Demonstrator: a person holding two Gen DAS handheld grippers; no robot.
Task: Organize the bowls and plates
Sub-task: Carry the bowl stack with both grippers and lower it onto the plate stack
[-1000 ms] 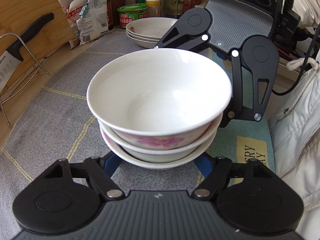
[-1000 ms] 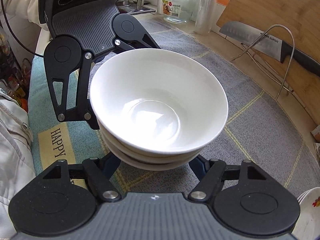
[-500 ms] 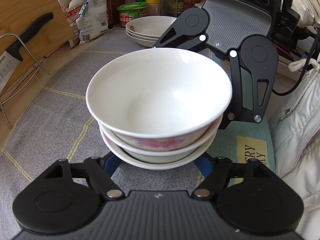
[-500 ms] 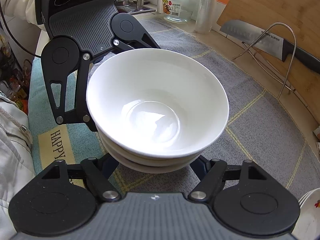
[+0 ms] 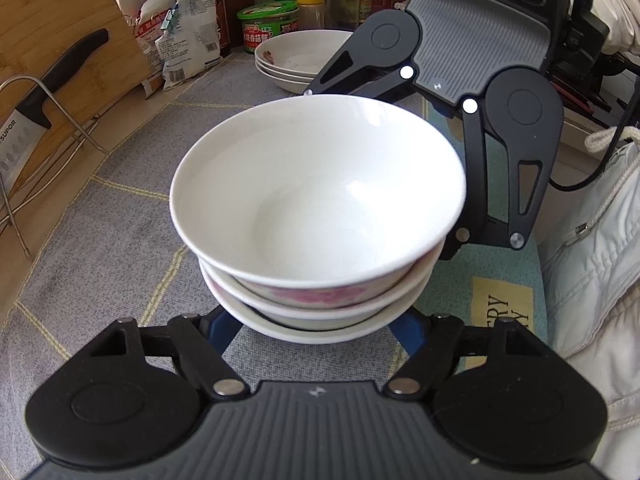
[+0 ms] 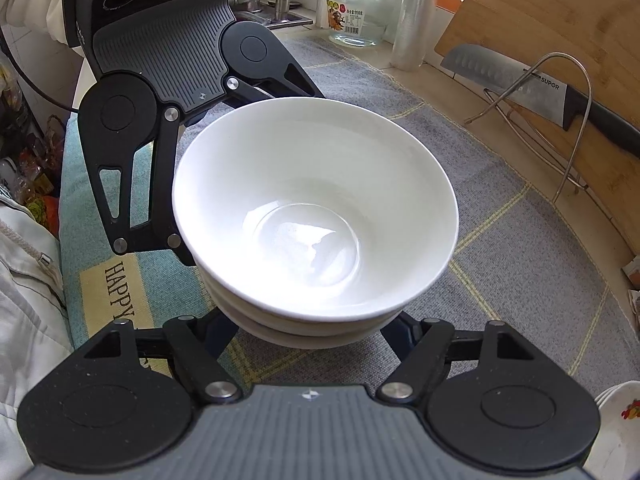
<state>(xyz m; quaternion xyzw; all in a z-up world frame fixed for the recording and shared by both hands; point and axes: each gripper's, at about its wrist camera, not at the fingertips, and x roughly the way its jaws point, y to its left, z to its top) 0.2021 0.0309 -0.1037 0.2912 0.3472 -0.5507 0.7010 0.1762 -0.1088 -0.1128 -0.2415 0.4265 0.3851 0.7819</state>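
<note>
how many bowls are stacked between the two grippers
3, nested: the top bowl, a pink-flowered middle bowl and the bottom bowl. More could be hidden inside the stack.

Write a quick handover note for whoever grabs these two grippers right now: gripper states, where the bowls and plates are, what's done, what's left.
Left gripper: closed on the bowl stack from one side.
Right gripper: closed on the same stack from the opposite side.
Three bowls are nested, over the grey mat.
Plate stack sits at the mat's far end near the jars.
Done: bowls nested, plates stacked.
Left: probably carry the bowls to their spot and release both grippers together.
</note>
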